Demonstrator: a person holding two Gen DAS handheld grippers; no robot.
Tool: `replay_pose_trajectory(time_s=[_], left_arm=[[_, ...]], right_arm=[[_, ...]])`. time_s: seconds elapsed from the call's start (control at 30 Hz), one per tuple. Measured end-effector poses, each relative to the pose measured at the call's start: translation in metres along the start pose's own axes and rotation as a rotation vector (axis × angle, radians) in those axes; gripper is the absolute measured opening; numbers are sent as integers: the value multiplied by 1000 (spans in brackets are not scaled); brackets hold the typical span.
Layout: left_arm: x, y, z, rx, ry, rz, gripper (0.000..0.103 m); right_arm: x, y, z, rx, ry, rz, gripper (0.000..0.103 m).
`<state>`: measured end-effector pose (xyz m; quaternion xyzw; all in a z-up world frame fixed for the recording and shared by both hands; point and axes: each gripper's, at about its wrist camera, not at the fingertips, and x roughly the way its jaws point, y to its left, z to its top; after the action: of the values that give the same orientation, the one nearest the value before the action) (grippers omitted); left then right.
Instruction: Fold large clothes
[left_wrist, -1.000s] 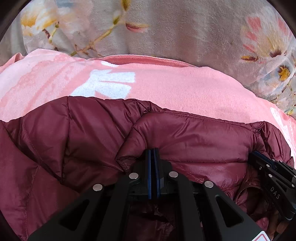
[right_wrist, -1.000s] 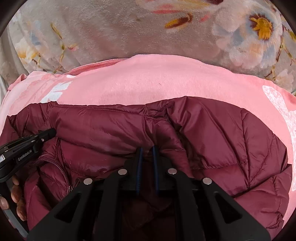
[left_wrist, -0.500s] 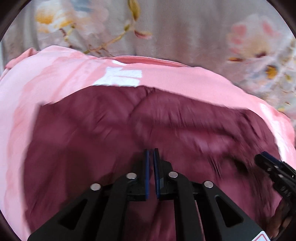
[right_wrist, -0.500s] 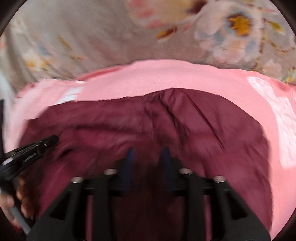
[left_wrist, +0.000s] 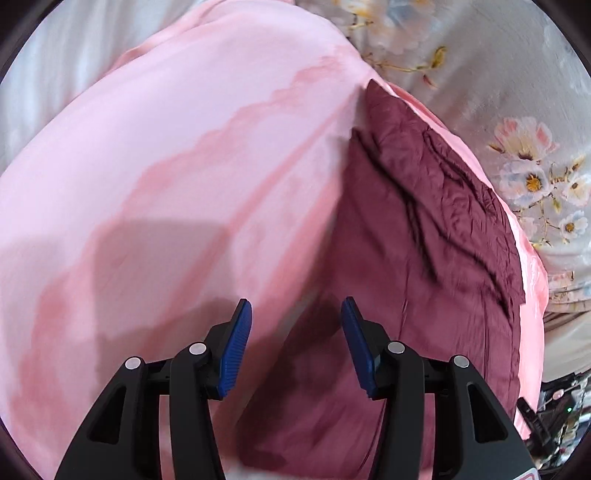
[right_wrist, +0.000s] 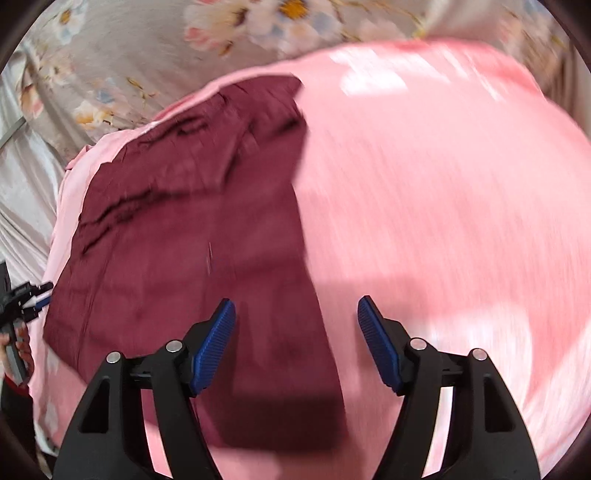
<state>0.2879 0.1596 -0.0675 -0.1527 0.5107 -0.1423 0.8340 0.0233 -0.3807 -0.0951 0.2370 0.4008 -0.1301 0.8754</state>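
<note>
We are letting go: the left gripper (left_wrist: 295, 343) and right gripper (right_wrist: 295, 343) have just been opening, empty, above the jacket (left_wrist: 424, 258); next we are needing a fresh edge.

pink blanket (left_wrist: 155, 206) open, jacket (left_wrist: 424, 258) flat

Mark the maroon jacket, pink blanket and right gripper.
maroon jacket (left_wrist: 424, 229), left wrist view, creased upper panel
pink blanket (right_wrist: 443, 177), right wrist view, bare middle
right gripper (right_wrist: 295, 310), right wrist view, midway between fingertips
</note>
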Motion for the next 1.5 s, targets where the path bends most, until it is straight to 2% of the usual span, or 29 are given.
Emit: replay_pose_trajectory(time_s=[0.1, 0.2, 0.27, 0.3, 0.33, 0.37, 0.43, 0.53, 0.67, 0.87, 0.97, 1.1, 1.23, 1.37, 1.5], left_arm=[[-4, 2, -18, 10, 18, -11, 49], [1, 0, -30, -2, 41, -66, 49], [2, -5, -33, 11, 28, -56, 48], [2, -10, -33, 19, 27, -52, 47], [1, -14, -34, 21, 29, -53, 37], [0, -17, -34, 25, 36, -61, 24], [-6, -26, -35, 57, 32, -52, 7], [-28, -35, -41, 95, 4, -69, 3], [-70, -35, -53, 116, -31, -124, 2], [-181, -19, -91, 114, -131, -244, 2], [-225, -18, -99, 114, -202, -283, 2], [-265, -41, -87, 163, -316, -280, 2], [-243, -72, -48, 218, -345, -188, 2], [-179, -96, 4, 237, -303, -70, 3], [-91, -118, 48, 265, -212, 54, 3]], right_arm=[[-5, 0, -25, 48, -15, 54, 69], [-6, 1, -33, 87, -46, 95, 71], [-3, 2, -33, 122, -68, 113, 71], [-3, 1, -30, 140, -73, 117, 67], [-1, 1, -27, 164, -67, 122, 56], [0, 0, -23, 181, -60, 130, 50], [-2, -1, -22, 234, -61, 175, 18], [-20, 2, -26, 259, -90, 236, 6], [-70, 13, -42, 228, -158, 277, 4], [-195, 32, -77, 99, -373, 314, 3], [-246, 40, -75, 59, -482, 334, 3], [-267, 55, -47, 24, -561, 348, 3], [-235, 63, 0, 40, -551, 310, 3], [-172, 59, 52, 114, -471, 250, 3], [-96, 59, 90, 149, -363, 133, 3]])
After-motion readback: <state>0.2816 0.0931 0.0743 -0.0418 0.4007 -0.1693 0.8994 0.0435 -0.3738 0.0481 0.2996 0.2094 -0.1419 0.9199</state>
